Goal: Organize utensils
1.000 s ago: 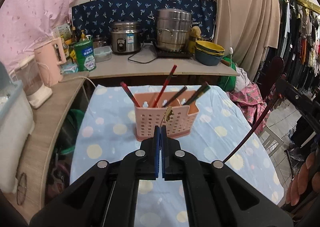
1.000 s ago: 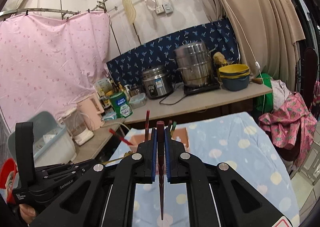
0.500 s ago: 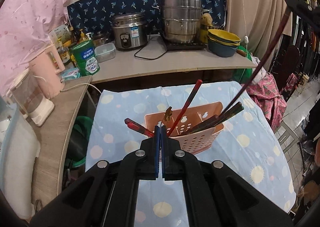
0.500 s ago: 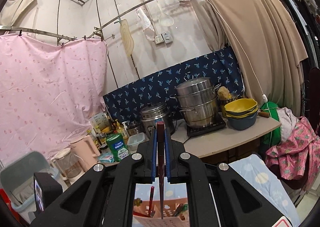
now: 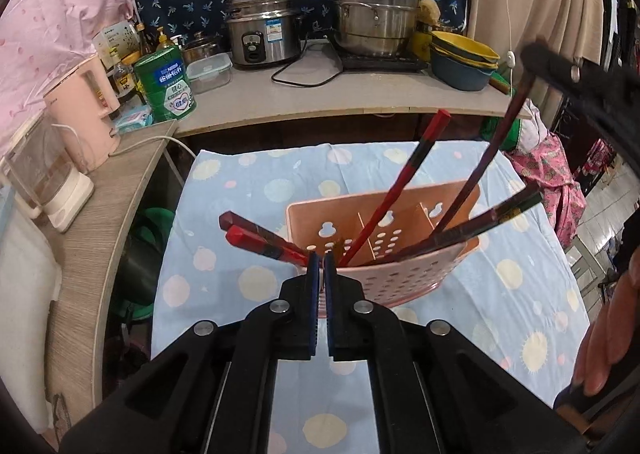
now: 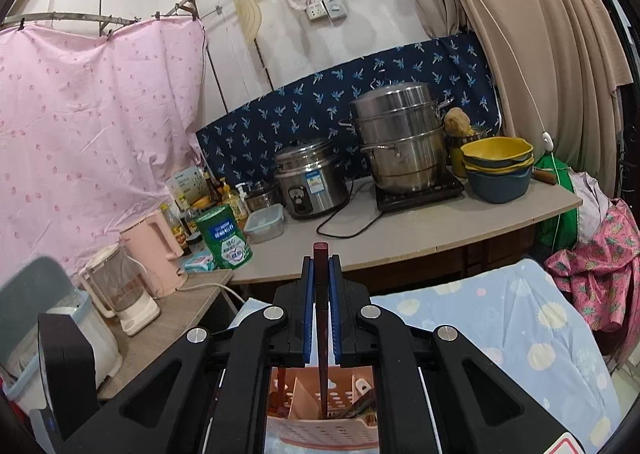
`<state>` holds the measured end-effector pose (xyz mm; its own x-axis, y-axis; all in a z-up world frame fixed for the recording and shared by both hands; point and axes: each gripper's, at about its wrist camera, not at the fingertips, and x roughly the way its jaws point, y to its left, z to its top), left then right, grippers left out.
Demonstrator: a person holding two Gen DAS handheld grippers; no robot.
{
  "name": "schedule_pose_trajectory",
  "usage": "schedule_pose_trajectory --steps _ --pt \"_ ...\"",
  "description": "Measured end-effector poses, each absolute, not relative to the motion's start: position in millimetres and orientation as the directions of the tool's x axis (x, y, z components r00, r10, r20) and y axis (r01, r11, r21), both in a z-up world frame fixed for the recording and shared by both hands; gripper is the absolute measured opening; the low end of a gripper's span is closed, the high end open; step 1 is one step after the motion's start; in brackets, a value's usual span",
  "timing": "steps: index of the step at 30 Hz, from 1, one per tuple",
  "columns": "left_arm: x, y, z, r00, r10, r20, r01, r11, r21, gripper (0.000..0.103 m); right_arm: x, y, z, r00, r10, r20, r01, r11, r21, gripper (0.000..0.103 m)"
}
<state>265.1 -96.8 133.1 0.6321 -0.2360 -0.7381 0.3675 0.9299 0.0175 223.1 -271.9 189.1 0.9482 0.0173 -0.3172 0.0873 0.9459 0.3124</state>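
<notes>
My right gripper [image 6: 321, 286] is clamped on a dark red chopstick [image 6: 321, 334], pinched near its blunt upper end so the tip hangs straight down below my fingers into the pink perforated utensil basket [image 6: 320, 430] directly beneath. My left gripper [image 5: 319, 274] has its blue pads nearly together with nothing between them, hovering at the near rim of that basket [image 5: 400, 278], where other chopsticks [image 5: 472, 228] lean in the compartments and two red ones [image 5: 260, 240] jut out over the left edge. The stick looks light, stiff and lacquer-slick, so I judge a high grip lets it swing; holding closer to mid-length would steady it.
</notes>
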Motion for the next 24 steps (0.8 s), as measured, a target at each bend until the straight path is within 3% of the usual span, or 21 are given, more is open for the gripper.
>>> schedule_pose_trajectory --steps 2,4,6,8,24 --pt "263 -95 134 0.647 -0.230 -0.727 0.349 0.937 0.014 0.010 220 -270 183 0.944 0.020 -0.328 0.087 0.948 0.307 0.011" --pt "261 -93 137 0.660 -0.231 -0.715 0.333 0.943 0.003 0.038 214 -268 180 0.942 0.013 -0.335 0.090 0.953 0.291 0.018" --pt "256 -91 140 0.684 -0.223 -0.695 0.317 0.948 0.008 0.047 206 -267 177 0.943 0.009 -0.334 0.092 0.954 0.284 0.029" --pt "249 -91 144 0.698 -0.219 -0.682 0.315 0.949 0.018 0.047 196 -267 176 0.944 0.002 -0.329 0.096 0.955 0.280 0.036" --pt "200 -84 157 0.760 -0.193 -0.620 0.281 0.959 0.046 0.054 123 -261 145 0.917 -0.002 -0.398 0.117 0.957 0.264 0.046"
